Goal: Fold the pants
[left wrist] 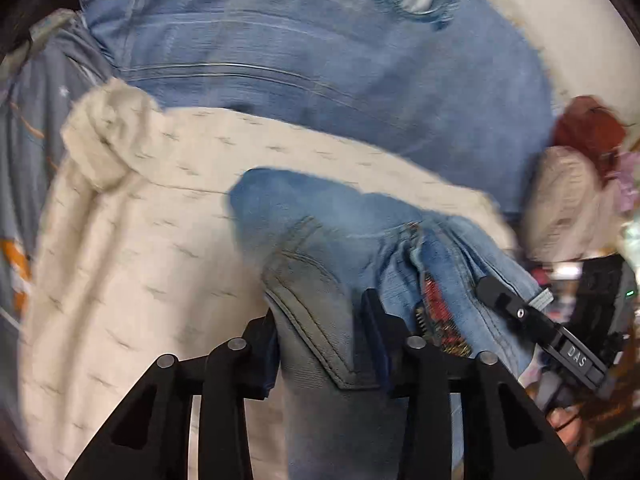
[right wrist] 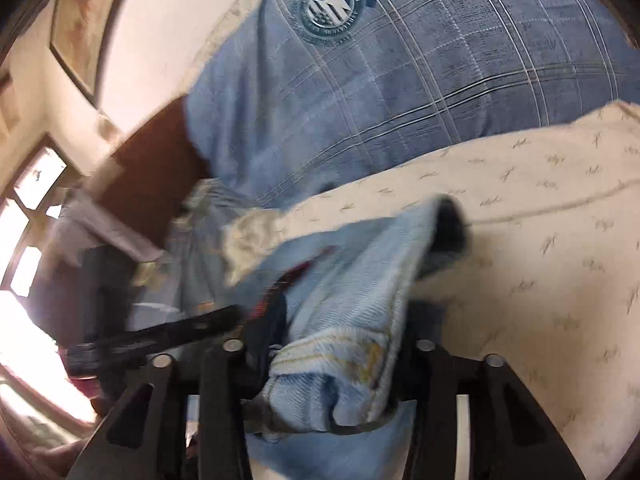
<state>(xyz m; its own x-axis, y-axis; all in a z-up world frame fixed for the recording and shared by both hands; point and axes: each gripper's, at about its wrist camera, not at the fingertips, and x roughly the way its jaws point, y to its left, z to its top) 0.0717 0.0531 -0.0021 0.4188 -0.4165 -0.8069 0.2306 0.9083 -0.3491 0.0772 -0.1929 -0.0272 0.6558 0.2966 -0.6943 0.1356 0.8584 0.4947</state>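
Note:
The light blue denim pants (left wrist: 320,232) hang bunched between both grippers above a cream patterned sheet (left wrist: 132,248). My left gripper (left wrist: 320,320) is shut on the pants at a pocket seam. My right gripper (right wrist: 332,360) is shut on the pants (right wrist: 360,280) at a stitched hem or waistband edge. The right gripper (left wrist: 520,312) shows at the right of the left wrist view, its fingers on the denim. The left gripper (right wrist: 168,336) shows blurred at the left of the right wrist view.
A blue plaid blanket (right wrist: 420,80) with a round crest lies behind the cream sheet (right wrist: 540,260); it also shows in the left wrist view (left wrist: 320,60). A brown headboard (right wrist: 152,176), a window (right wrist: 28,220) and a framed picture (right wrist: 84,20) are at left. A red-haired doll (left wrist: 584,168) sits at right.

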